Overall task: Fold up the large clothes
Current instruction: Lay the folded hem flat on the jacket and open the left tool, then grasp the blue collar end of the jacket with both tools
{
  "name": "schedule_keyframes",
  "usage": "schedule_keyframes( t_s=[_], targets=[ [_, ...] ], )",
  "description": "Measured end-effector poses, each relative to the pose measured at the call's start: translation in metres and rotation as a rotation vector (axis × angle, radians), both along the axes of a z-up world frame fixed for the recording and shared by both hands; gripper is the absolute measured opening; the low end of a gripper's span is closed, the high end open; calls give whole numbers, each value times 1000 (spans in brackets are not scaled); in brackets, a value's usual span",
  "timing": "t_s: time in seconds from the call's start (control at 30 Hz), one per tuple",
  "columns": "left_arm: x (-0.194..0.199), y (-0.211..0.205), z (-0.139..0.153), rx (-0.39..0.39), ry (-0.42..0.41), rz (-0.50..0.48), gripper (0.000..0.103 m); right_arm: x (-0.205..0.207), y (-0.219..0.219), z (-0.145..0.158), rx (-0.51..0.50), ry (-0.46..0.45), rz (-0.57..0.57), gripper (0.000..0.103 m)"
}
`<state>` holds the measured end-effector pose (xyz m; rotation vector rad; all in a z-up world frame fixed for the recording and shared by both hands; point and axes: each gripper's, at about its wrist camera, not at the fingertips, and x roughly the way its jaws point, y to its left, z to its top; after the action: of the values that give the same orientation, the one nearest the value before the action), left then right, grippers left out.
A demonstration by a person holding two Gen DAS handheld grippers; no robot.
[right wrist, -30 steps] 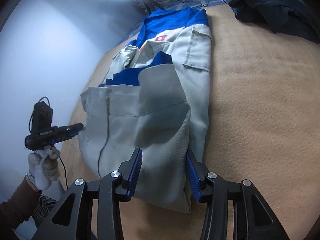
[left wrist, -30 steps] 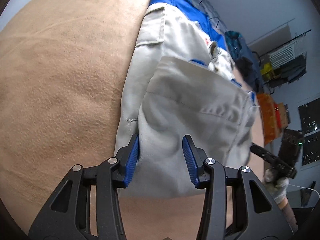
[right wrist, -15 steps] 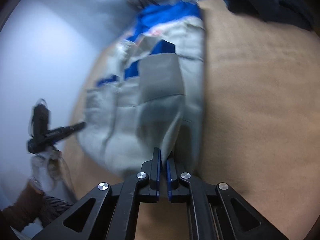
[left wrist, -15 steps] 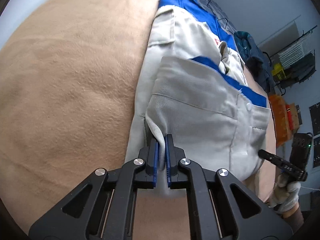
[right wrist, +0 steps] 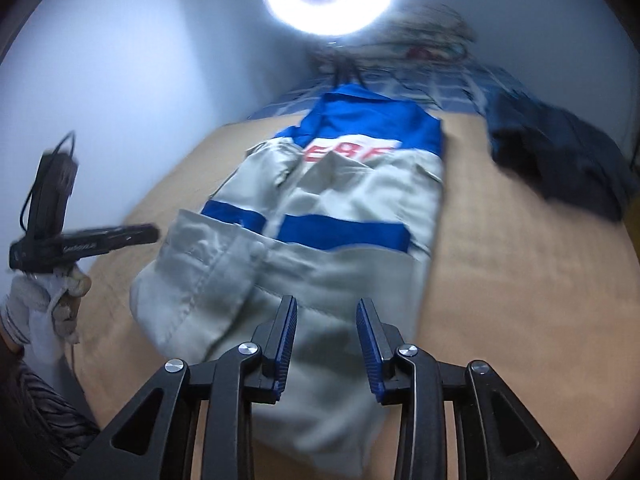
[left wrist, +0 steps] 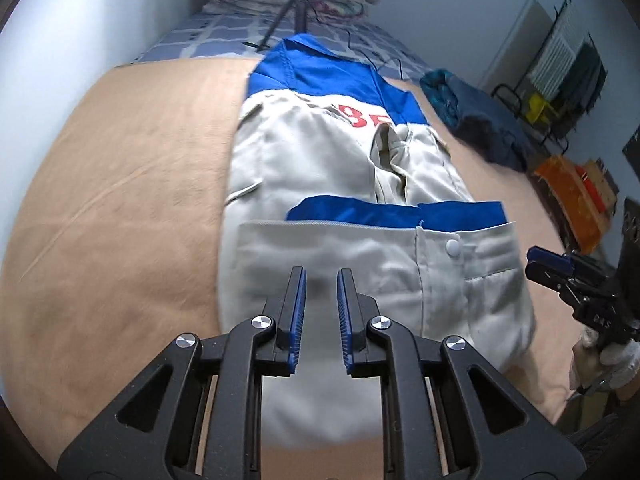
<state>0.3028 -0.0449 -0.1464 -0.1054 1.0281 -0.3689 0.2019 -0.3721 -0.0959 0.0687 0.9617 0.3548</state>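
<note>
Half a second ago each hand-held gripper was pinched on the near edge of the grey-and-blue cotton work jacket (left wrist: 360, 208); now both have let go, and the hem lies folded up over the body of the garment, its blue inner band (left wrist: 392, 213) showing across the middle. The jacket rests lengthwise on the tan fleece blanket (left wrist: 120, 208) that covers the bed, its blue yoke with red lettering at the far end, a dark blue heap of clothes (right wrist: 560, 152) lying apart on the right. By the look of it one fold is laid down and the cloth has held its place, so the next fold should start from this shortened shape. The left hand-held gripper (left wrist: 321, 312) points steeply down at the near half of the jacket, its jaws slightly spread and opening, nothing between the blue pads. The right hand-held gripper (right wrist: 326, 336) hangs in a like pose, tilted downward over the near grey cloth, its jaws wider apart and opening, also empty. In the right wrist view a white-gloved hand (right wrist: 48, 300) carries the left tool at the jacket's side.
</note>
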Motion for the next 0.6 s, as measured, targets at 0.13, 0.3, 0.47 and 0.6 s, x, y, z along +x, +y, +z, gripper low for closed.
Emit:
schedule_keyframes(
  t_s=[0.13,0.3,0.47,0.6],
  targets=[
    [26,-6,-32,42,83,-2,20,24,12,-19,-84,53,-2,30],
    [28,-7,-52,25,75,-26,22,42,5,-60,-101,158,-15,25],
    [32,-3,-39,-1,110,-34,23,45,11,-55,-132,172,6,27],
    [45,15,-5,-65,60,-27,31,51,-12,-26,-51,131,-29,43]
  ],
)
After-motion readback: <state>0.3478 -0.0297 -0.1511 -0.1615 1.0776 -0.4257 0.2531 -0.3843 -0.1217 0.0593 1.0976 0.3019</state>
